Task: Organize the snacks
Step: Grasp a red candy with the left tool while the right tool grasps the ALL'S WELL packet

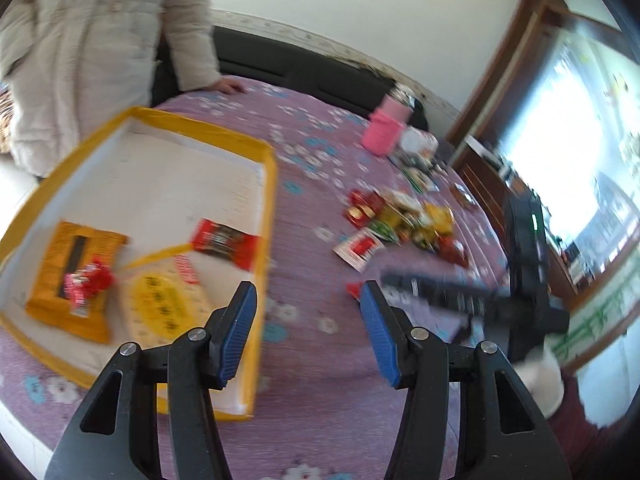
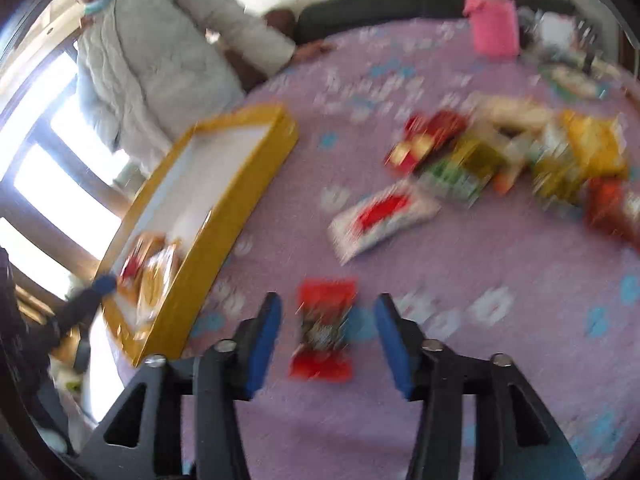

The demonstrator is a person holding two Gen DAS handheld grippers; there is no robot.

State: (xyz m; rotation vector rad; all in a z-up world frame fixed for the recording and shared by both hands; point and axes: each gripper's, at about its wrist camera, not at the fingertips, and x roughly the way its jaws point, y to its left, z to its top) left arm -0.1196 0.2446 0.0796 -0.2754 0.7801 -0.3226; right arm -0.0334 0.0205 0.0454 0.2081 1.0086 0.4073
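Red foil at both ends marks the candy packet (image 2: pixel 323 330) we take to be next in line: it lies flat on the purple flowered cloth (image 2: pixel 500 360), lengthwise between the pads of our right claw (image 2: pixel 326 338), which stand apart on either side of it without pressing it. That claw is open and holds nothing. The blur makes it hard to say whether the pads sit down at the packet's level or hover above it.

Just beside the packet to the left sits the yellow-rimmed tray (image 1: pixel 269 184), where sorted snacks already lie: an orange bag (image 1: pixel 64 292) with a small red sweet (image 1: pixel 90 282) on top, a yellow-labelled pack (image 1: pixel 164 306), and a matching red packet (image 1: pixel 224 242) near the rim. Our left claw (image 1: pixel 308 320) is spread over the tray's near edge, empty too.

Farther out, the unsorted pile (image 1: pixel 404 222) of red, green and yellow wrappers lies loose on the worktop, with a white sachet (image 2: pixel 380 216) printed in red between pile and tray. A pink container (image 1: pixel 383 130) stands at the far edge, and a person in a pale quilted coat (image 1: pixel 88 48) rests a hand on the cloth.
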